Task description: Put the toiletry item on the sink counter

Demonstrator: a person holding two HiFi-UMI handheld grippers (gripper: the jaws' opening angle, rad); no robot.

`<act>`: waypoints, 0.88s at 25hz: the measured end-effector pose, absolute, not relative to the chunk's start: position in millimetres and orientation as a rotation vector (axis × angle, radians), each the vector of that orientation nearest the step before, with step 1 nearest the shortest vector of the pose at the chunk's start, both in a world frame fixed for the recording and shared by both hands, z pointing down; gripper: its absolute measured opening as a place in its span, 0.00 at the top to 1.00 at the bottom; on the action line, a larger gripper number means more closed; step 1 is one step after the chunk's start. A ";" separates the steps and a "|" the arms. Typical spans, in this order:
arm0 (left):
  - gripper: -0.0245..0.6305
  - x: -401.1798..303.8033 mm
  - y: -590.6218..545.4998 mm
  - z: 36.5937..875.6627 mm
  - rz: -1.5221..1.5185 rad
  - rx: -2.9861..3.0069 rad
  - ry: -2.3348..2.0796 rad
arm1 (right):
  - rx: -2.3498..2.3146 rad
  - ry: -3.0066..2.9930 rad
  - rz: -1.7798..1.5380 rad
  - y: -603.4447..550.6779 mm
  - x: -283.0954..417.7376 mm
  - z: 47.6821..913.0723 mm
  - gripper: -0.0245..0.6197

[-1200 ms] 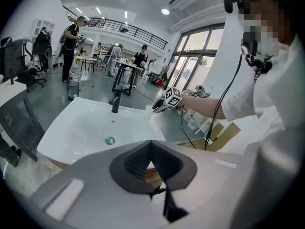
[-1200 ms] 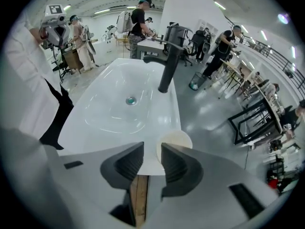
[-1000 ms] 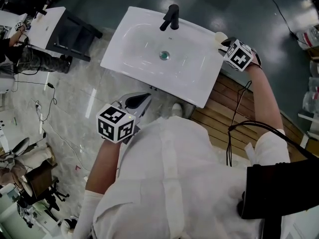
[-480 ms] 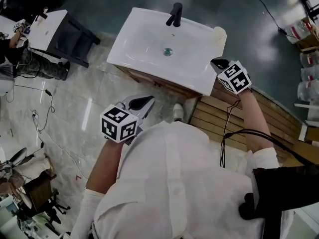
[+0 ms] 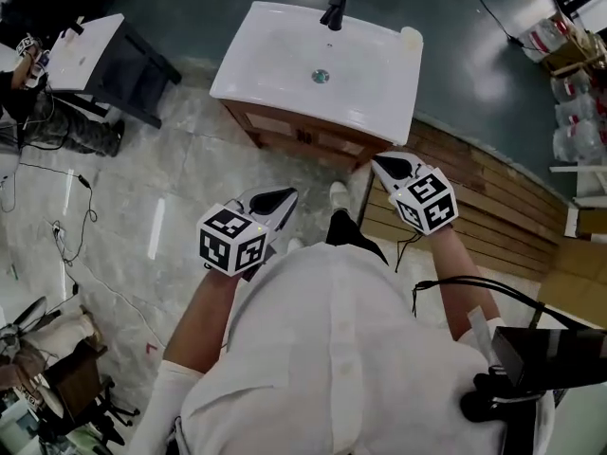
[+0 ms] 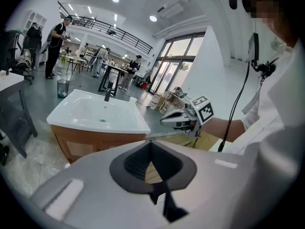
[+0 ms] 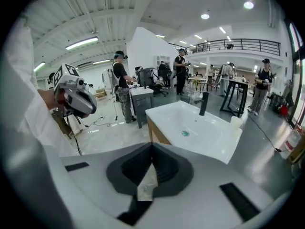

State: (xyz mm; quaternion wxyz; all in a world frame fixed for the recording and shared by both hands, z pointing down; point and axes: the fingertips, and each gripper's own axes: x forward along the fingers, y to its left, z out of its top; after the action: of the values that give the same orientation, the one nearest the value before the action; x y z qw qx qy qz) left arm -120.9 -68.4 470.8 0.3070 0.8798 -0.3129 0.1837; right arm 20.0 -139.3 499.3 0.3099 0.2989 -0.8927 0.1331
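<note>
The toiletry item, a small cream bottle [image 5: 411,36], stands upright on the back right corner of the white sink counter [image 5: 379,93], right of the black faucet [image 5: 334,8]. In the right gripper view the bottle [image 7: 236,122] sits at that same corner. My right gripper [image 5: 391,166] hangs in front of the sink cabinet, well short of the counter, jaws together and nothing in them [image 7: 152,147]. My left gripper [image 5: 275,200] is held low near my body, also shut and empty [image 6: 151,144]. Each gripper shows in the other's view: the right gripper [image 6: 178,118], the left gripper [image 7: 78,101].
A wooden slatted platform [image 5: 493,207] lies right of the sink. A dark table [image 5: 123,60] stands to the left, with cables on the marble floor [image 5: 76,207]. Shelves with bottles [image 5: 579,112] are at far right. Several people stand in the background [image 7: 121,80].
My right gripper has drawn back from the sink's back right corner toward my body, leaving the bottle there. The sink now lies farther off. The left gripper barely moved.
</note>
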 end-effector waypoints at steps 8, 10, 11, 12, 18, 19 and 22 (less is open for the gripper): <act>0.96 -135.3 -16.6 476.1 0.483 2.348 -0.766 | 0.790 -2.374 0.446 -29.0 -18.0 509.5 0.95; 0.96 -133.4 -6.8 476.8 0.476 2.350 -0.742 | 0.775 -2.371 0.452 -13.4 -23.0 510.7 0.95; 0.96 -132.6 -2.9 477.1 0.476 2.351 -0.733 | 0.772 -2.370 0.449 -8.5 -25.0 510.5 0.95; 0.96 -132.1 0.6 477.3 0.477 2.352 -0.726 | 0.769 -2.373 0.444 -4.8 -27.2 509.6 0.95; 0.96 -135.6 14.4 482.0 0.485 2.350 -0.720 | 0.763 -2.404 0.392 6.0 -42.6 501.7 0.95; 0.96 -136.1 16.3 481.7 0.480 2.349 -0.723 | 0.758 -2.407 0.386 7.2 -44.4 501.0 0.95; 0.96 -139.9 21.3 480.6 0.476 2.346 -0.741 | 0.741 -2.421 0.363 9.9 -49.9 496.9 0.95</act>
State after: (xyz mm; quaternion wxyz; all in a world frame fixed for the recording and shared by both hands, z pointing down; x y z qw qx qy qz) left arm -139.9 21.3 480.6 0.3125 0.8893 -0.2809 0.1806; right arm -49.9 9.9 496.9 0.2880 0.2773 -0.9065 0.1361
